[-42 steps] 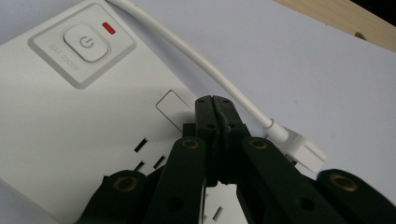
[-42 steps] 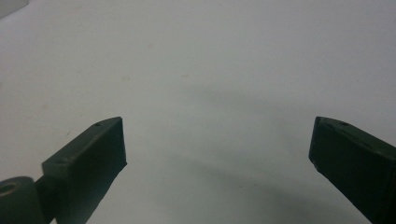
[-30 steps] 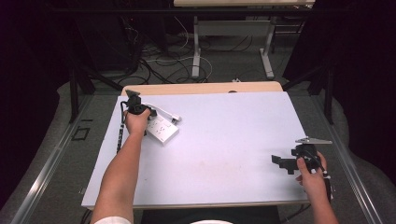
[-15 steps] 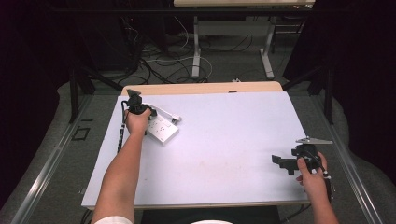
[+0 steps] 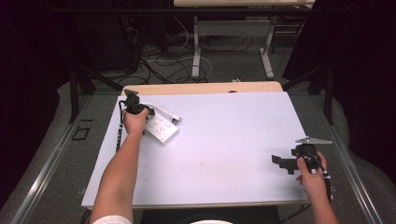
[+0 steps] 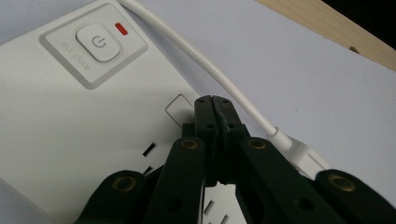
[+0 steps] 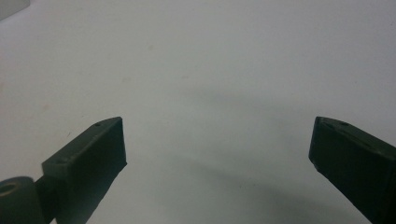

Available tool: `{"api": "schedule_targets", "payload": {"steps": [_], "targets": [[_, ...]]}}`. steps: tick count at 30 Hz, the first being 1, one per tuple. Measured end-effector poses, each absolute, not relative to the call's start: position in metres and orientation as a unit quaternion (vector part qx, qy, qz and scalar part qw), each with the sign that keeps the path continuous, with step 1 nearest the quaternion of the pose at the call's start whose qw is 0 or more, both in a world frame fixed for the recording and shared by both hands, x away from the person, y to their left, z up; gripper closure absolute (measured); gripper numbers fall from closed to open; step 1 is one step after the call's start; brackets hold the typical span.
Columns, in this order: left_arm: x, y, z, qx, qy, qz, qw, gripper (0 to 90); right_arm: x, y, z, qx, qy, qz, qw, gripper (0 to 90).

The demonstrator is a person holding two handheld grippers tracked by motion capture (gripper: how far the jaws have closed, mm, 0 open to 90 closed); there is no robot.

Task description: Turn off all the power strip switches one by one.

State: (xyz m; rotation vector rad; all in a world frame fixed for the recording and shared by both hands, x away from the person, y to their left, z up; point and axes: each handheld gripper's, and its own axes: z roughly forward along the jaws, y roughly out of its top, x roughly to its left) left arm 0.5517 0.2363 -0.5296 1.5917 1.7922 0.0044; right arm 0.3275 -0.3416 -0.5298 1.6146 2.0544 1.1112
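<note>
A white power strip [image 5: 161, 129] lies at the table's far left. In the left gripper view the power strip [image 6: 70, 116] shows its round power button [image 6: 96, 43], a red light [image 6: 121, 28] and socket slots. Its white cable [image 6: 224, 79] runs off past the jaws. My left gripper [image 6: 212, 100] is shut, nothing between its jaws, tips just over the strip's top face near the cable end. From above, the left gripper [image 5: 142, 112] sits at the strip's far end. My right gripper [image 5: 280, 163] rests near the table's right front, and in its own view the right gripper [image 7: 217, 144] is open over bare table.
The white table top [image 5: 224, 140] has a wooden strip [image 5: 201, 87] along its far edge. Behind it on the floor are loose cables [image 5: 154, 60] and the legs of another table [image 5: 196, 51]. A metal rail [image 5: 56, 154] runs along the floor at the left.
</note>
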Motion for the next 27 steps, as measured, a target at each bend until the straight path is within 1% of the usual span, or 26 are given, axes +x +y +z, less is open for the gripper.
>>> {"api": "schedule_targets", "payload": {"steps": [2,5,6,11,25,27], "targets": [[0.552,0.236,-0.53,0.62,0.697,0.002,0.362,90.0,0.327,-0.341,-0.53,0.563,0.714,0.387,0.149,3.3],[0.553,0.232,-0.534,0.619,0.692,-0.012,0.371,90.0,0.327,-0.341,-0.529,0.563,0.715,0.387,0.149,3.3],[0.552,0.231,-0.535,0.614,0.695,-0.007,0.375,90.0,0.327,-0.341,-0.529,0.563,0.715,0.387,0.149,3.3],[0.552,0.228,-0.533,0.623,0.691,0.004,0.367,90.0,0.327,-0.341,-0.53,0.562,0.715,0.387,0.149,3.3],[0.545,0.226,-0.528,0.63,0.684,0.01,0.368,90.0,0.327,-0.343,-0.529,0.56,0.717,0.388,0.151,3.3],[0.543,0.226,-0.526,0.628,0.683,0.002,0.373,90.0,0.327,-0.343,-0.529,0.559,0.717,0.388,0.15,3.3]]}}
